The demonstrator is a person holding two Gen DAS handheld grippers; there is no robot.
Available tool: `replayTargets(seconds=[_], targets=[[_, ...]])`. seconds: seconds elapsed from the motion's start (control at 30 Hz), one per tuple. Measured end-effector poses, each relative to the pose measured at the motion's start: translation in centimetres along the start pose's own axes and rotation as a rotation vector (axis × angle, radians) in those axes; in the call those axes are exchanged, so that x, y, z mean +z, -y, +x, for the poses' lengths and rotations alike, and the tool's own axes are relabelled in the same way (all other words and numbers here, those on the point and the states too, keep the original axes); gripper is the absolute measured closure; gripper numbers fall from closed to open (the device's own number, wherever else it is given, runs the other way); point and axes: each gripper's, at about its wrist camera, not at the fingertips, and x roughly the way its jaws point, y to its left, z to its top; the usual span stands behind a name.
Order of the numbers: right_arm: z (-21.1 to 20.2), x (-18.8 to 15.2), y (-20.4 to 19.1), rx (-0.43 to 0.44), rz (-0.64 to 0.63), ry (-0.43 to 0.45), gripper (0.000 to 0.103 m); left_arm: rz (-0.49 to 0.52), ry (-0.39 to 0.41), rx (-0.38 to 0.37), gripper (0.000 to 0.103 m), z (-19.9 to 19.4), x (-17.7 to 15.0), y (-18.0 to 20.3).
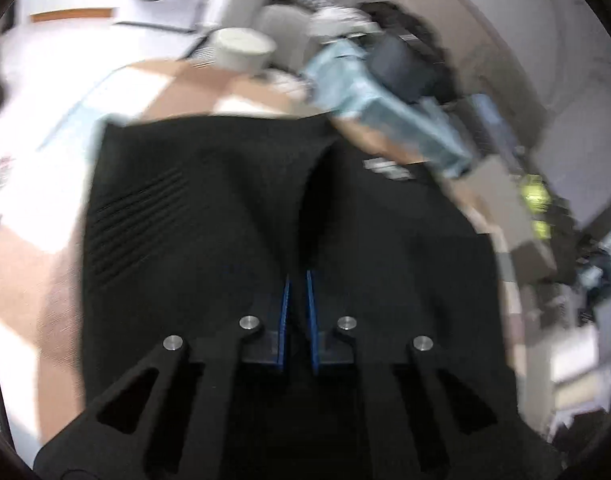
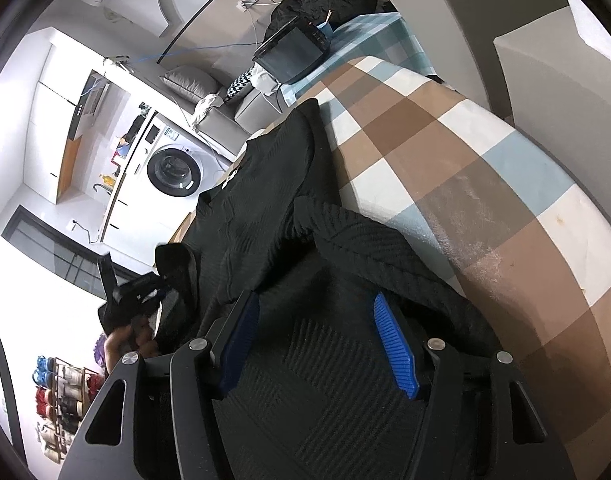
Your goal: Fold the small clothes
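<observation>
The checked tablecloth [image 2: 465, 168] is covered at its left by the black knitted garment [image 2: 265, 208], rumpled and not yet folded flat. The right gripper [image 2: 317, 340] is spread wide over the near cloth, gripping nothing. The left gripper [image 1: 298, 320] appears clamped on a garment fold, though blur limits certainty.

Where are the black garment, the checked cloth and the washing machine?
black garment [image 2: 265, 184]: right wrist view, on its flat middle.
checked cloth [image 2: 457, 152]: right wrist view, on a brown square.
washing machine [image 2: 175, 170]: right wrist view, on its round door.
</observation>
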Motion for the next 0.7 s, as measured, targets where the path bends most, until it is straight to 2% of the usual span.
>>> replayTargets(seconds=[0.07,0.1,0.13,0.17,0.2,0.23,0.33,0.4,0.47,0.6,0.7], targets=[[-0.1,0.1,0.1,-0.009,0.005,0.002,0.042,0.059,0.008,-0.043,0.096,-0.5,0.3,2.7],[0.0,0.2,0.2,-0.013,0.008,0.001,0.042,0.081,0.006,-0.048,0.089,-1.0,0.4,3.9],[0.0,0.3,0.2,-0.017,0.012,0.002,0.042,0.102,0.002,-0.058,0.073,-1.6,0.3,4.8],[-0.1,0.3,0.2,-0.018,0.011,0.002,0.042,0.118,0.005,-0.063,0.062,-2.2,0.3,5.5],[-0.2,0.4,0.1,-0.018,0.007,0.002,0.042,0.123,0.022,-0.059,0.043,-3.2,0.0,5.8],[-0.3,0.4,0.0,-0.022,0.000,0.003,0.042,0.130,0.059,-0.054,0.037,-4.6,-0.6,5.9],[-1.1,0.4,-0.1,-0.043,-0.038,0.003,0.041,0.162,0.096,-0.021,0.034,-8.5,-2.7,5.4],[-2.1,0.3,0.1,-0.066,-0.069,0.001,0.041,0.153,0.109,0.008,0.029,-11.1,-3.9,3.7],[-3.2,0.0,0.6,-0.095,-0.100,0.004,0.041,0.142,0.134,0.055,0.022,-14.8,-6.3,1.3],[-5.7,-1.0,2.1,-0.171,-0.166,0.000,0.041,0.115,0.156,0.161,0.021,-20.1,-11.4,-3.5],[-6.6,-1.7,3.3,-0.199,-0.200,-0.038,0.039,0.090,0.166,0.224,0.021,-23.4,-15.8,-7.0]])
